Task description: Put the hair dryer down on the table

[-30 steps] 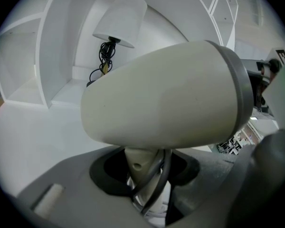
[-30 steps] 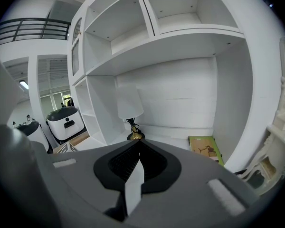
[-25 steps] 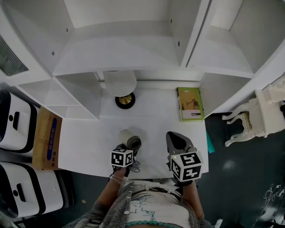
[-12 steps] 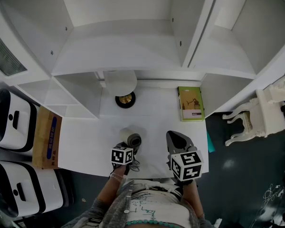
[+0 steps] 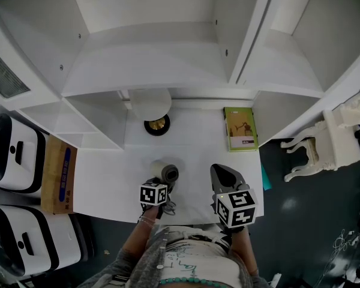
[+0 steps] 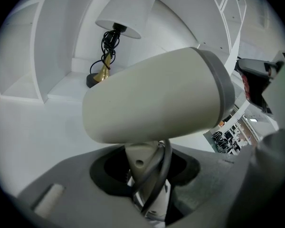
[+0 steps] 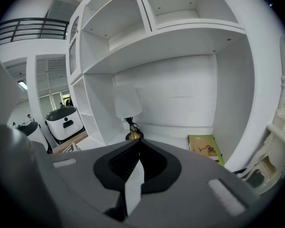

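Note:
The hair dryer [image 5: 164, 173] is cream with a grey nozzle ring and stands over the near part of the white table [image 5: 108, 179]. My left gripper [image 5: 159, 186] is shut on its handle. In the left gripper view the barrel [image 6: 156, 99] fills the middle, and the handle with its dark cord sits between the jaws of the left gripper [image 6: 145, 184]. I cannot tell if the dryer touches the table. My right gripper [image 5: 219, 174] hovers to its right by the table's front edge; in the right gripper view this gripper [image 7: 135, 146] is shut on nothing.
A lamp with a white shade [image 5: 150, 102] and brass base [image 5: 156, 125] stands at the back of the table. A green book [image 5: 240, 129] lies at the back right. White shelves [image 5: 162, 71] rise behind. A cardboard box [image 5: 59, 173] and a white chair [image 5: 324, 143] flank the table.
Almost nothing differs. Both grippers keep their places and the left one still holds the dryer; the head view has shifted very slightly.

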